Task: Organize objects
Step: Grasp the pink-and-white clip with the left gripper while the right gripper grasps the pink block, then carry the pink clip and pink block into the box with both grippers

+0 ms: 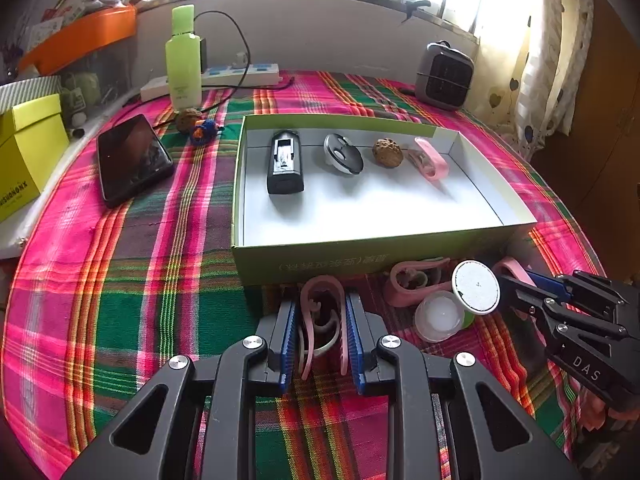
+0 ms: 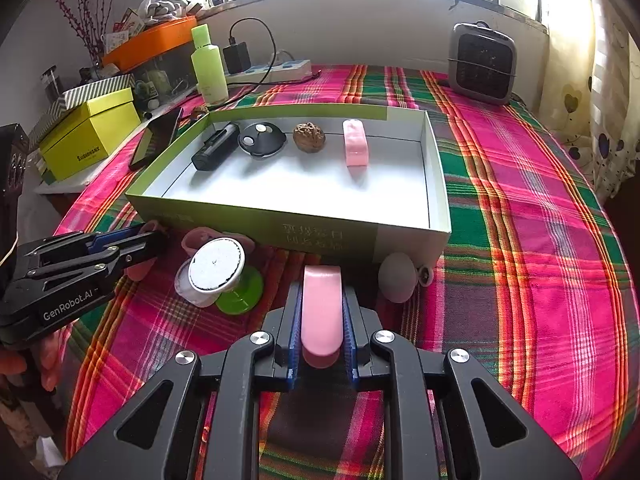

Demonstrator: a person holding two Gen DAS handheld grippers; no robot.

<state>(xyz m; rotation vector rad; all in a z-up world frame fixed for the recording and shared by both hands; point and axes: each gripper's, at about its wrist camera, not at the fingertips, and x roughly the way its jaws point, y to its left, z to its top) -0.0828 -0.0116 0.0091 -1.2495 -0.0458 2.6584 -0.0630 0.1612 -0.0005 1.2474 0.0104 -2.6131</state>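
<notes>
Left gripper [image 1: 322, 334] clamped on pink clip [image 1: 320, 320]; right gripper [image 2: 322, 322] clamped on second pink clip [image 2: 321, 312], near green box [image 2: 280, 232].

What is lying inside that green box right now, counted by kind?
Inside the green box:
Black rectangular gadget: 1
Round black and silver disc: 1
Walnut: 1
Pink clip: 1
Total: 4
</notes>
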